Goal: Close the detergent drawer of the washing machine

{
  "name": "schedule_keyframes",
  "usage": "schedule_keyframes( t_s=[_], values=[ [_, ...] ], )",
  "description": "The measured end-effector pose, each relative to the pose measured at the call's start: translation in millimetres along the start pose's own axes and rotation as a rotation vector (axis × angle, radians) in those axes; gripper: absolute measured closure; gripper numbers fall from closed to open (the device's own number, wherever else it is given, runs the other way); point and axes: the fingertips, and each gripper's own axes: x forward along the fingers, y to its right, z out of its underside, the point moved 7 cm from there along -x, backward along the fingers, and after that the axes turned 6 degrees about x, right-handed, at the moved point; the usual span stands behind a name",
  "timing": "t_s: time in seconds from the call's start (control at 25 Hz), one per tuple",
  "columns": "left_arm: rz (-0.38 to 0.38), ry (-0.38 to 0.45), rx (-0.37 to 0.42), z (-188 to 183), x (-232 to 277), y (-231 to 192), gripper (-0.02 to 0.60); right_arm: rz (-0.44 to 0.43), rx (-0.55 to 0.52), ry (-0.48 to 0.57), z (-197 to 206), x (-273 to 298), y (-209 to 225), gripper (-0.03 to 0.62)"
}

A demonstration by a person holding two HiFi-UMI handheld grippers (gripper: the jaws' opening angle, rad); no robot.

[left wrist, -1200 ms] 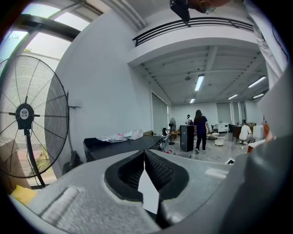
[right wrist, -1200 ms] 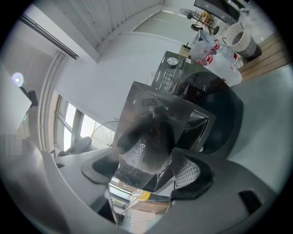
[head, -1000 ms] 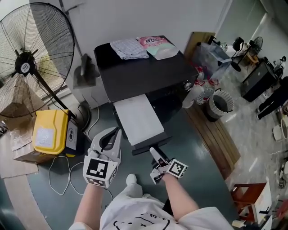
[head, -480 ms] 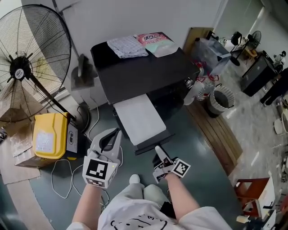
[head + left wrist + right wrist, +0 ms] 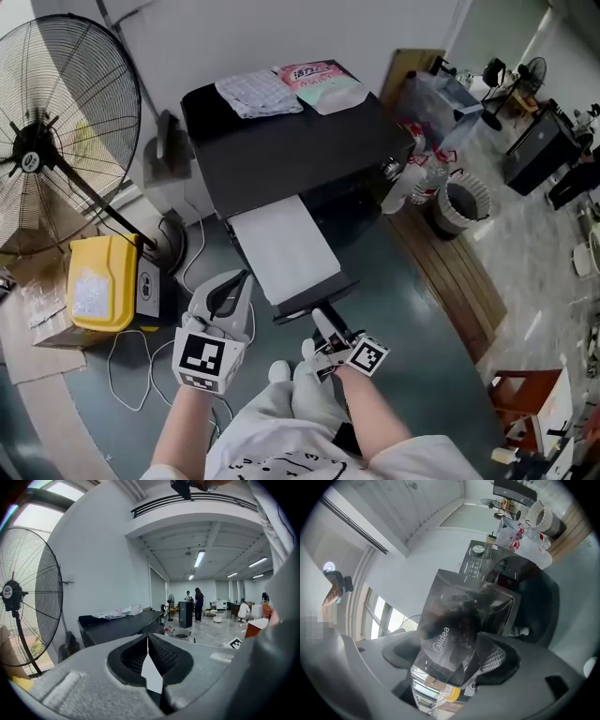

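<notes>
Washing machine with a black top fills the middle of the head view, standing on a grey-green floor against a pale wall. A big standing fan rises at its left, well apart from it. The detergent drawer sticks far out of the machine's front toward the person, its pale upper face showing and its dark front edge nearest the grippers. A wooden board lies on the floor to the right of the machine. A yellow container sits below the fan, and a round waste bin stands near the machine's right side. On the machine's top, at the back, a checked cloth lies just beside a pink packet.

The left gripper hangs left of the drawer, apart from it; in its own view its jaws are pressed together at the tips with nothing between them. Its marker cube faces the head camera.

The right gripper meets the drawer's front edge. In its own view the glossy dark drawer front, printed with a white logo, fills the space between the jaws, which pinch it from both sides. Its marker cube sits just behind, above the person's forearm.
</notes>
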Motion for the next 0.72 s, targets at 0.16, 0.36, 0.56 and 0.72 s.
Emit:
schedule_keyframes(
  t_s=[0.16,0.36,0.56,0.72],
  values=[
    [-0.017,-0.008,-0.001,-3,4,0,0.565,-0.026,0.001,-0.027,-5,17,-6,0.238],
    [-0.049,-0.014,-0.007,-8,5,-2,0.565,-0.008,0.014,-0.044,-10,33,-6,0.238],
    [-0.084,-0.012,-0.011,-11,3,-8,0.565,0.009,0.019,-0.048,-10,36,-6,0.238],
    [-0.108,-0.012,-0.024,-12,2,-11,0.565,0.015,0.022,-0.053,-11,38,-8,0.238]
  ],
)
